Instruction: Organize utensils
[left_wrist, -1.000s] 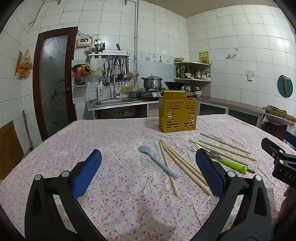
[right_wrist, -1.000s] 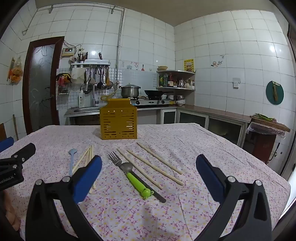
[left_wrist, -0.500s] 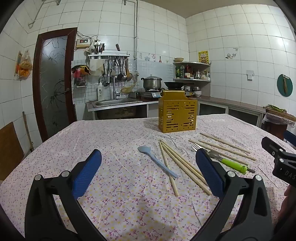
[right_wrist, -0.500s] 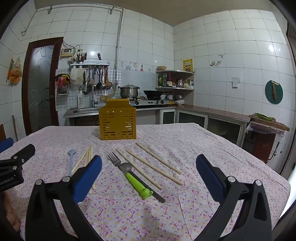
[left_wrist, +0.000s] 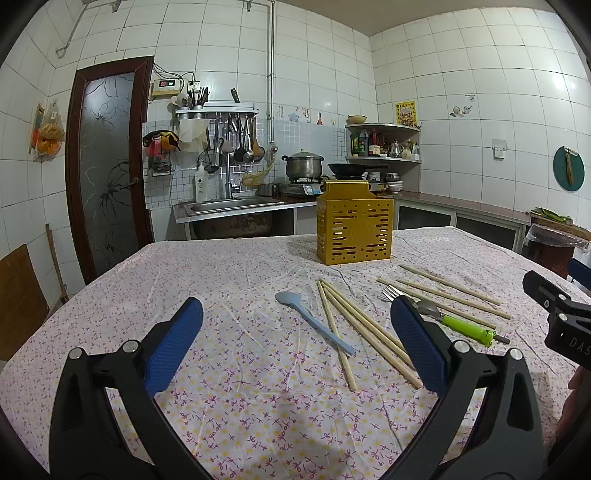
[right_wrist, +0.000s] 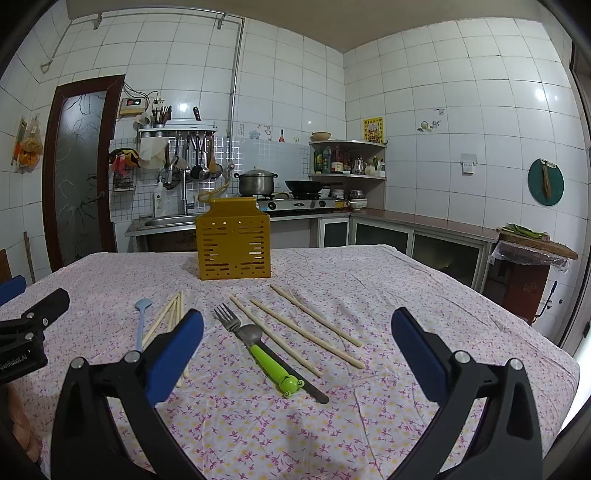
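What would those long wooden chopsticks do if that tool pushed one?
The chopsticks look thin and round, so one would probably roll or skid across the tablecloth. They seem stiff and light. Lying flat, they may be fiddly to pinch.

White-tiled kitchen walls (left_wrist: 443, 92), dark glazed door (left_wrist: 107, 166), floral-clothed table (left_wrist: 240, 369)
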